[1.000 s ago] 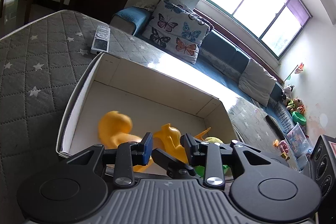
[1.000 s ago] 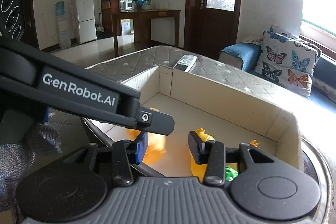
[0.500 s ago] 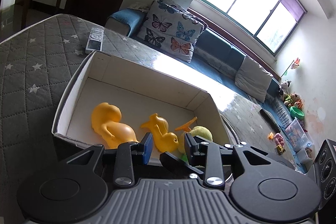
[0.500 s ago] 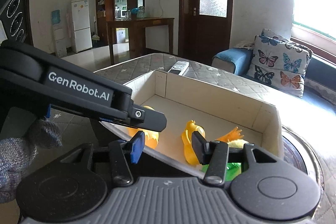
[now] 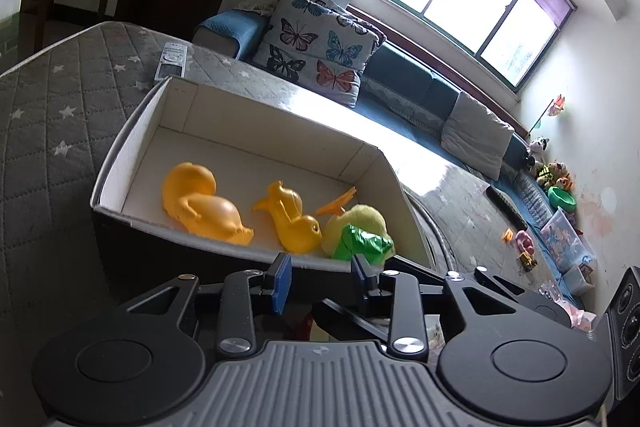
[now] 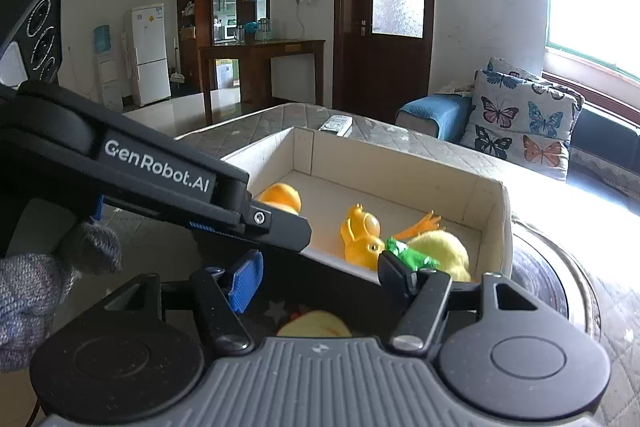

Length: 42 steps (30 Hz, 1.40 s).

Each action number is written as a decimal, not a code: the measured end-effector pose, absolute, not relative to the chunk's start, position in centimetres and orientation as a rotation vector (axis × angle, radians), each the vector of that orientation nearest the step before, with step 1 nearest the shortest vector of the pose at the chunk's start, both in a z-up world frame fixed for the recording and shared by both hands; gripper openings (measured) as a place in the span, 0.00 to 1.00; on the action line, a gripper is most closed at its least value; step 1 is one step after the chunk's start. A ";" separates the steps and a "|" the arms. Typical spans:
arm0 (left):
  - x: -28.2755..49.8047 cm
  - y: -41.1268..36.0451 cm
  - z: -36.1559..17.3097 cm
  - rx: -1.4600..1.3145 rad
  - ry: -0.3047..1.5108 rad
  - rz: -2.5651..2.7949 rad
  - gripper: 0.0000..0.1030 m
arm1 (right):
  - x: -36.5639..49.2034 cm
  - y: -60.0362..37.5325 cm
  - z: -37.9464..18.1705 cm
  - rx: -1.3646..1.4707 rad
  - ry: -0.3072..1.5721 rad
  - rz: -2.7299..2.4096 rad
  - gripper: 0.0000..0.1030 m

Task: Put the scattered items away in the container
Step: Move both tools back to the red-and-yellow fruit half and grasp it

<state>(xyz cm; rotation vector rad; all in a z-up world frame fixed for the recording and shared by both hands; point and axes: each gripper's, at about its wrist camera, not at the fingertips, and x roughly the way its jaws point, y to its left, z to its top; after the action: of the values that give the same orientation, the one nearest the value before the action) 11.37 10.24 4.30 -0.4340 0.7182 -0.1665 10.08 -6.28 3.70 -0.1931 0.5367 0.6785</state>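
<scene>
Box on the bed holds big orange toy, orange duck, yellow plush, green toy. Left gripper and right gripper: jaws open, empty, near the box's near wall. A yellow item sits outside, below the right gripper; likely next grasp.

toys in box, remote behind (beside)
</scene>
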 end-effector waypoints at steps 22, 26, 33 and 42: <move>10.0 9.6 0.8 -0.477 0.816 -0.170 0.34 | 8.3 -8.3 0.0 -0.178 0.629 0.640 0.79; 10.1 9.7 0.4 -0.485 0.824 -0.176 0.34 | 8.5 -8.0 -0.4 -0.173 0.647 0.639 0.79; 10.7 9.7 -0.2 -0.497 0.840 -0.177 0.34 | 8.8 -7.4 -1.1 -0.185 0.669 0.641 0.77; 11.6 9.7 -0.9 -0.510 0.859 -0.175 0.34 | 9.7 -7.0 -1.6 -0.185 0.693 0.639 0.66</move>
<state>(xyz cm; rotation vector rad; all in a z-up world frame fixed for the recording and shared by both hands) 11.57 9.66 -0.95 -0.5099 0.8593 -0.1754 9.73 -7.05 -1.60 -0.1851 0.6931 0.6388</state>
